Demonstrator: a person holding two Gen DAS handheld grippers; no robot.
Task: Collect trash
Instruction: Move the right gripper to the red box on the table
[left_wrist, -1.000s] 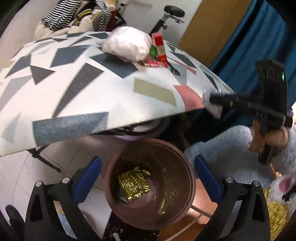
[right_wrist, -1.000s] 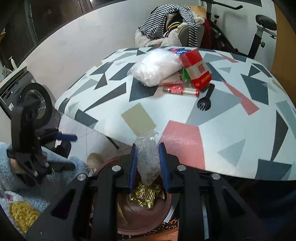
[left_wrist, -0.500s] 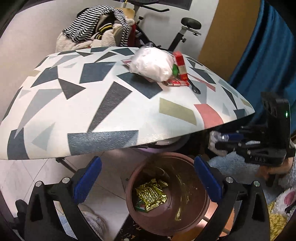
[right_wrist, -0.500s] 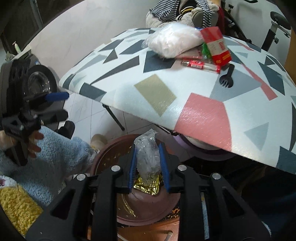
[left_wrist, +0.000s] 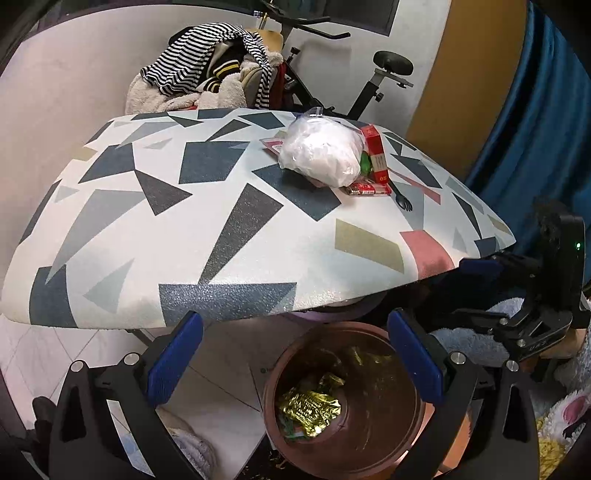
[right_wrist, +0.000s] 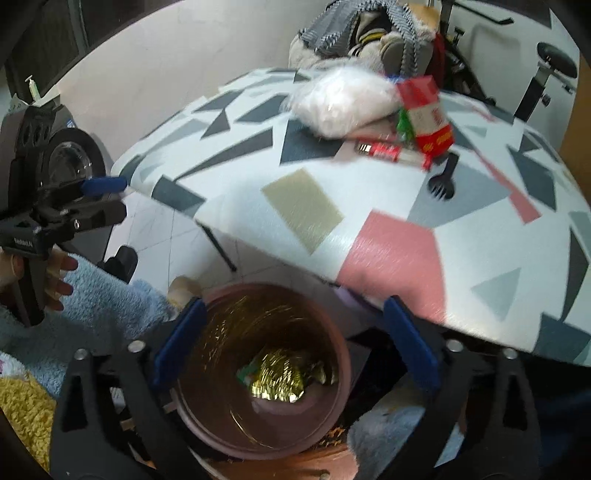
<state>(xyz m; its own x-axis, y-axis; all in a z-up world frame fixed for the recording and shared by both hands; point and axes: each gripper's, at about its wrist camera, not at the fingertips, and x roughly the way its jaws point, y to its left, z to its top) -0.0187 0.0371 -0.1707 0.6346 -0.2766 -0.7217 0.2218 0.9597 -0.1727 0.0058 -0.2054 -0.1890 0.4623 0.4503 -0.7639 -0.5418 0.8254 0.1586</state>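
A brown bin (left_wrist: 343, 398) stands on the floor under the table edge, with gold foil wrappers (left_wrist: 310, 406) inside; it also shows in the right wrist view (right_wrist: 266, 373). My left gripper (left_wrist: 295, 354) is open and empty just above the bin's left rim. My right gripper (right_wrist: 291, 343) is open and empty over the bin mouth. On the patterned table (left_wrist: 221, 221) lie a white plastic bag (left_wrist: 321, 151), a red box (left_wrist: 376, 155), a red wrapper (left_wrist: 369, 189) and a black fork (left_wrist: 402, 199).
A chair piled with striped clothes (left_wrist: 214, 77) and an exercise bike (left_wrist: 388, 74) stand behind the table. A blue curtain (left_wrist: 535, 110) hangs at right. Fluffy blue fabric (right_wrist: 99, 295) lies beside the bin. A washing machine (right_wrist: 70, 162) is at far left.
My right gripper opened over the bin and the clear plastic bag it held is gone from its fingers. My left gripper rose a little and stayed open.
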